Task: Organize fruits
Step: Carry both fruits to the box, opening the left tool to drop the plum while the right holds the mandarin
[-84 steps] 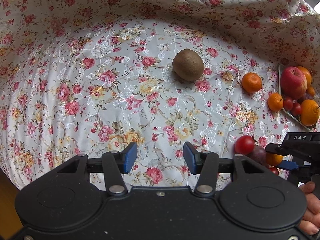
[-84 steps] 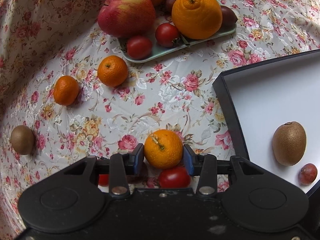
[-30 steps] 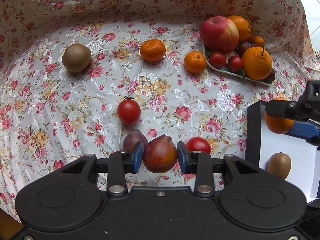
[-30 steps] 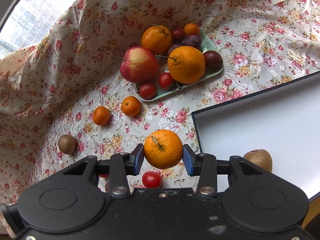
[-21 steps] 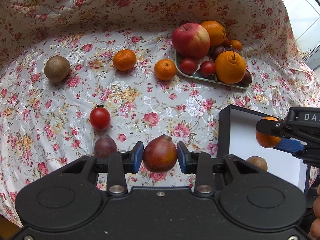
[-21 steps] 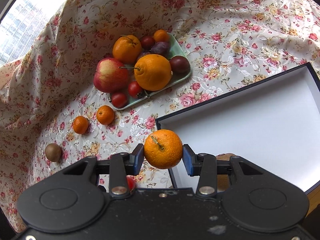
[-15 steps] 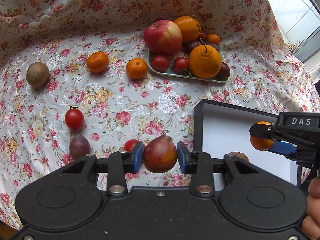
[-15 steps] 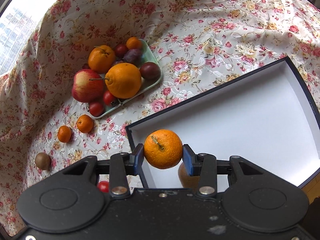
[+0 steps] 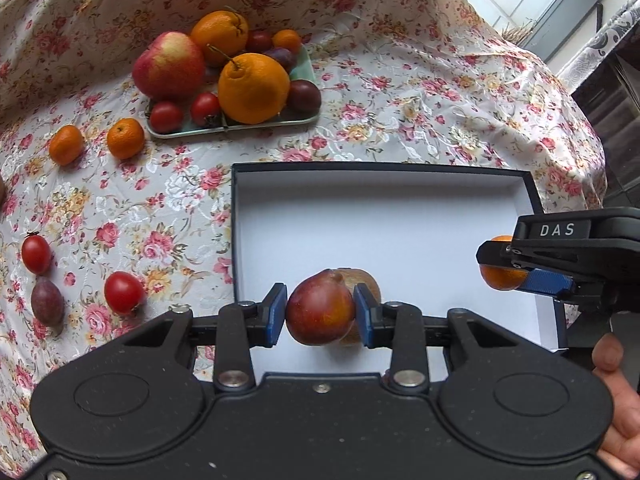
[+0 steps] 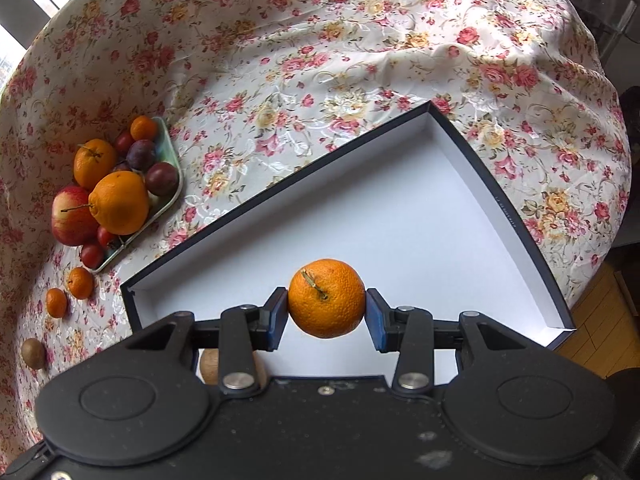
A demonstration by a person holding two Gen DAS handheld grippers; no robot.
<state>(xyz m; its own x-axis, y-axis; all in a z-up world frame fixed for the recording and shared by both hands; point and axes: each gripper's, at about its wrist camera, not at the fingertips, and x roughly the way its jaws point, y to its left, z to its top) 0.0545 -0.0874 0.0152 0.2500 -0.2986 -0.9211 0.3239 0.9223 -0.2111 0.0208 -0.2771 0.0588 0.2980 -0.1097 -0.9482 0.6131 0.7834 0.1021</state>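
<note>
The left gripper (image 9: 320, 316) is closed on a dark red plum with an orange blush (image 9: 320, 307); both blue pads press its sides and it hangs clear above the near end of the white-lined, dark-edged shallow box (image 9: 400, 216). Just behind the plum, a brown fuzzy kiwi (image 9: 366, 278) lies on the box floor, mostly hidden. At the right edge of the left wrist view the right gripper (image 9: 516, 274) appears side-on, with a person's hand (image 9: 618, 412) below it.

In the right wrist view the right gripper (image 10: 326, 314) is clamped on a small orange mandarin with a short stem (image 10: 326, 298), its pads tight against both sides, the fruit held over the box interior (image 10: 400, 216). The kiwi (image 10: 210, 364) shows partly under the left finger (image 10: 276, 316).

On the flowered tablecloth (image 9: 400, 92) left of the box, near to far: a purple plum (image 9: 47, 300), a red cherry tomato (image 9: 123, 293) just beside the box, another tomato (image 9: 36, 254) further left, then two loose small mandarins (image 9: 125, 138) side by side. Beyond them stands a pale green rectangular tray (image 9: 240, 128) heaped with a red-yellow apple (image 9: 168, 65), two large oranges (image 9: 253, 88), tomatoes and dark plums. A second kiwi (image 10: 33, 354) lies alone far left on the cloth in the right wrist view.
</note>
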